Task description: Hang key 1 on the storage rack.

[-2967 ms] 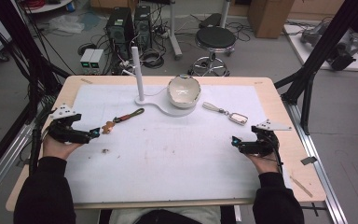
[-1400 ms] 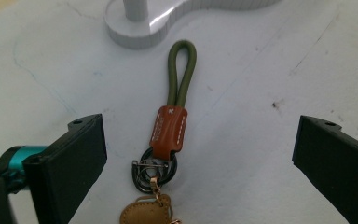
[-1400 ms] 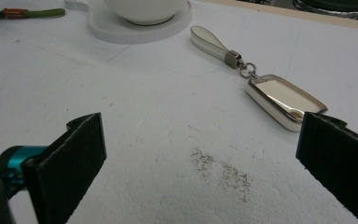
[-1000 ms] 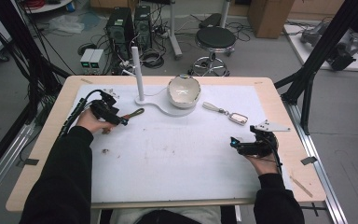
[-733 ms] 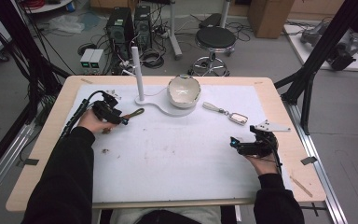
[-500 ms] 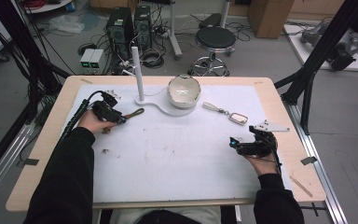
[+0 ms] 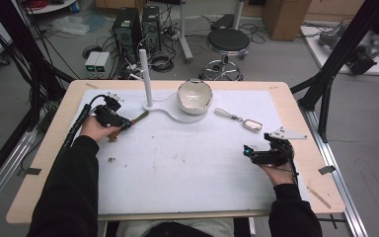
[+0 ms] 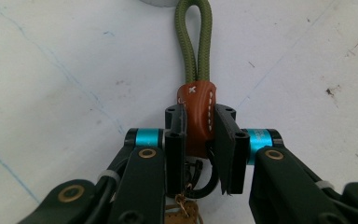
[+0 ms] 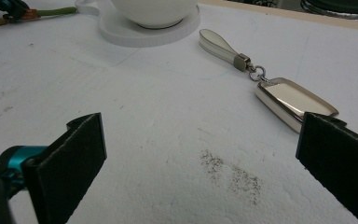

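On the white mat [image 7: 187,168] the right gripper [image 7: 250,154] rested with its jaws wide apart near the silver key fob [image 9: 294,102], while the left gripper [image 8: 199,140], jaws just closed, clamped the brown leather tab of the green cord keychain [image 8: 196,65] beside the white stand base [image 7: 177,114].

The brown tag [image 8: 179,218] is cut off at the bottom edge.

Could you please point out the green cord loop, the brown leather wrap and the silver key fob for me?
green cord loop [image 8: 195,42], left gripper view, on the doubled cord above the wrap.
brown leather wrap [image 8: 198,112], left gripper view, on its stitched front between the pads.
silver key fob [image 9: 292,103], right gripper view, on its flat shiny top.
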Available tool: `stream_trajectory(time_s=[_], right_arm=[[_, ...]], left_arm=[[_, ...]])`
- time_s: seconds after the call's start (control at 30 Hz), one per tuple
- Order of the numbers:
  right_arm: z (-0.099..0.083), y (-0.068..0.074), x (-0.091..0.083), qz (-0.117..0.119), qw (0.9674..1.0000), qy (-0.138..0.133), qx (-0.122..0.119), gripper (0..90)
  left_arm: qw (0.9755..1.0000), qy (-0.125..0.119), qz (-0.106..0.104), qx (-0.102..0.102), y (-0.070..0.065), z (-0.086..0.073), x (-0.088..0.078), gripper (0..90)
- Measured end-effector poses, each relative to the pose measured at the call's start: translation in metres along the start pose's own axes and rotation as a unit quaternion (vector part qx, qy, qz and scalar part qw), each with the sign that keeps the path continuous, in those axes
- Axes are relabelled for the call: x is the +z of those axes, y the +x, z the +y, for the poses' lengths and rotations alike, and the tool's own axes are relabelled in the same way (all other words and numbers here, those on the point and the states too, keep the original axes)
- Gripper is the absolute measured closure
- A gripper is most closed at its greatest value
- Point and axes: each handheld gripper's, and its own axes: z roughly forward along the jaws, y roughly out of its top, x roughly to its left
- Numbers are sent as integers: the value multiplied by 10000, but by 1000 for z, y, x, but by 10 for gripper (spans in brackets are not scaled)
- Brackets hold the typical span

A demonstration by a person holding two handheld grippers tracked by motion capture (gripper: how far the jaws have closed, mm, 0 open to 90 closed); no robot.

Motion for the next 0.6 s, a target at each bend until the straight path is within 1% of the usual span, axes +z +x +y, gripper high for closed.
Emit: stream_trajectory(time_s=[0.07,0.1,0.17,0.2,0.27,0.3,0.33,0.37,0.4,0.43,0.57,0.6], right_arm=[[0,-1,-1,-8,10000,-10,29,6],[0,-1,-1,-18,10000,-28,13,6],[0,-2,-2,-26,10000,-31,28,6],[0,-2,-2,-26,10000,-31,28,6],[0,-3,-3,-46,10000,-28,35,6],[-1,-3,-3,-51,10000,-24,59,5],[-1,-3,-3,-47,10000,-21,61,6],[-1,-3,-3,-58,10000,-54,17,6],[-1,-3,-3,-58,10000,-54,17,6],[0,-3,-4,-39,10000,-65,-5,6],[0,-3,-4,-28,10000,-55,30,6],[0,-3,-4,-28,10000,-54,27,6]], left_arm=[[10000,13,-26,-25,0,0,-3,754],[10000,78,-38,23,-1,0,-8,754],[10000,71,6,25,-3,0,-14,755],[10000,71,6,25,-3,0,-14,754],[10000,-24,45,-3,-3,1,-21,754],[9998,-145,79,-65,-2,2,-30,754],[9998,-145,79,-65,-2,2,-30,754],[9997,-209,127,-49,-1,3,-38,754],[9997,-209,127,-49,-1,3,-38,754],[9996,-244,160,-43,-1,3,-43,754],[9988,-419,203,-175,3,2,-59,755],[9987,-421,214,-202,4,3,-62,755]])
